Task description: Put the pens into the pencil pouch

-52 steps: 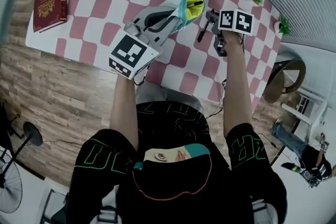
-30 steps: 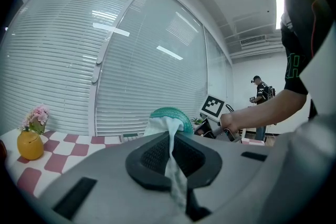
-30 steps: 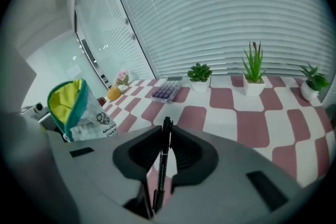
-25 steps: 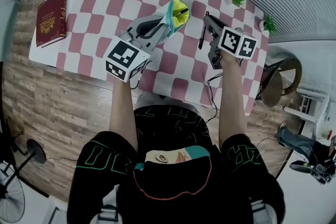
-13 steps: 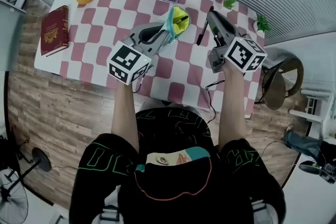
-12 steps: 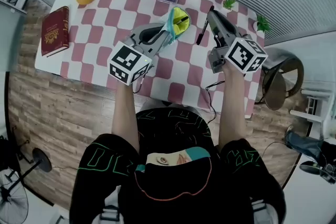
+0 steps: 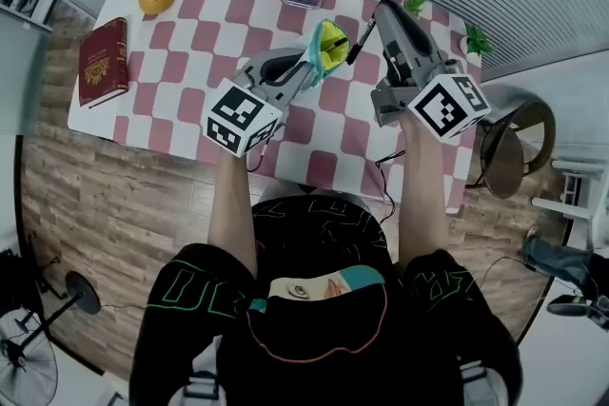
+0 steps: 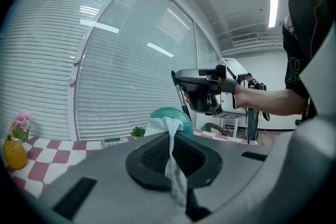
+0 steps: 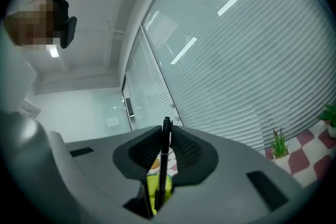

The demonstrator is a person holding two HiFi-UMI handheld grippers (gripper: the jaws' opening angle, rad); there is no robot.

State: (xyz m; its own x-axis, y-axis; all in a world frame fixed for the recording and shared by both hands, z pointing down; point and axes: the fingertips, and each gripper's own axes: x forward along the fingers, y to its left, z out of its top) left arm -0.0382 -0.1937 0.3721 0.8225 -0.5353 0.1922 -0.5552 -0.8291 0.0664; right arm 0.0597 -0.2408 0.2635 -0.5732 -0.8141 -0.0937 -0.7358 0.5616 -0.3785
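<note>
Checked tabletop (image 7: 190, 62) is seen below both claws. Judged soft and floppy, the pencil pouch (image 7: 329, 45) is pinched by its fabric rim between the left gripper (image 7: 306, 69) jaws, pressed tight, its mouth gaping just ahead of them. Likely light, stiff and slick, the pen (image 7: 359, 40) is clamped near its top by the right gripper (image 7: 382, 7), dangling beneath it, tip beside the pouch mouth.

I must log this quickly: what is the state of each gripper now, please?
Left gripper: closed on the edge of the pouch.
Right gripper: closed on a black pen.
</note>
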